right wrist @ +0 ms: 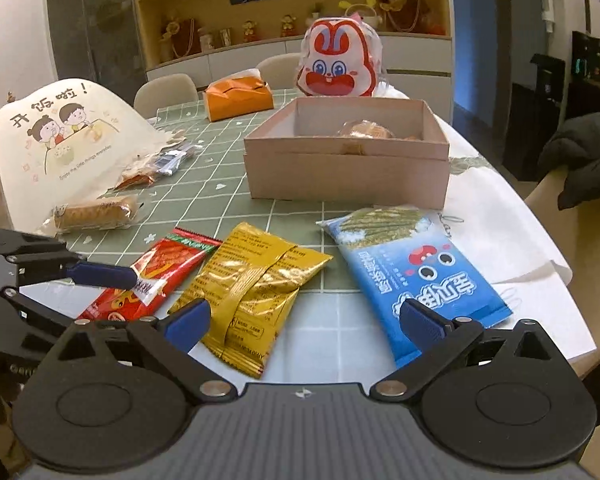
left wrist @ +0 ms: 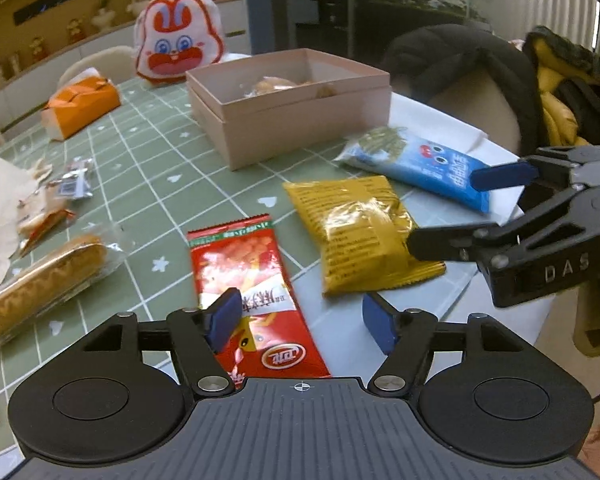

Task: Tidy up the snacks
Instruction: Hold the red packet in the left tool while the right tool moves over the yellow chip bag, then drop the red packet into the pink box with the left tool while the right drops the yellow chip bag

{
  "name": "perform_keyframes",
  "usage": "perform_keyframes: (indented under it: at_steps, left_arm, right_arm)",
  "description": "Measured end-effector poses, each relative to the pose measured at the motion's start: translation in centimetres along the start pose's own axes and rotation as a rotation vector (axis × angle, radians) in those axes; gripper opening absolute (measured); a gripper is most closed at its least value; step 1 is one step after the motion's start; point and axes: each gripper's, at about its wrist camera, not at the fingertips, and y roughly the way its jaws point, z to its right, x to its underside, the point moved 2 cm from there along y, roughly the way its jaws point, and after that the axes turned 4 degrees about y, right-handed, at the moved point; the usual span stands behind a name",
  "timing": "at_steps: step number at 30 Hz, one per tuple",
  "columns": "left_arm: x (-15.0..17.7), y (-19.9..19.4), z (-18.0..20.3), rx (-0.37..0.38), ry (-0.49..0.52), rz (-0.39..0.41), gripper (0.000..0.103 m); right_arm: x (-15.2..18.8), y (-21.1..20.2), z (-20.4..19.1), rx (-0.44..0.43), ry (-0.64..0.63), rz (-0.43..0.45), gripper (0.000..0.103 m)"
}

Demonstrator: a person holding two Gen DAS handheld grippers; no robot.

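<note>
Cartoon paper bag (right wrist: 60,136) fully visible only right-wrist.

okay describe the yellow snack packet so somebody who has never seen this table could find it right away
Start at the big open pink box on the green checked tablecloth. In front of it, near the table's edge, three flat packets lie in a row. The yellow packet is the middle one, between the red packet and the blue packet, the only shiny gold foil, lying with its printed seam side up.
</note>
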Motion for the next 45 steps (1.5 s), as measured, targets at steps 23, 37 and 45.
perform_keyframes:
  at_steps: [23, 37, 45]
  left_arm:
    - [1.0, 1.0, -4.4, -0.02, -0.083, 0.065, 0.061]
    - [2.1, -0.4, -4.6, -0.065, -0.129, 0.042, 0.063]
    - [1.8, -0.1, -4.5, -0.075, -0.14, 0.044, 0.064]
  right_arm:
    - [-0.7, 0.8, -1.5, -0.038, 0.063, -0.018, 0.101]
    - [-2.3, 6.1, -4.4, 0.013, 0.032, -0.082, 0.09]
    - [-0.6, 3.4, -3.9, 0.0, -0.075, -0.081, 0.071]
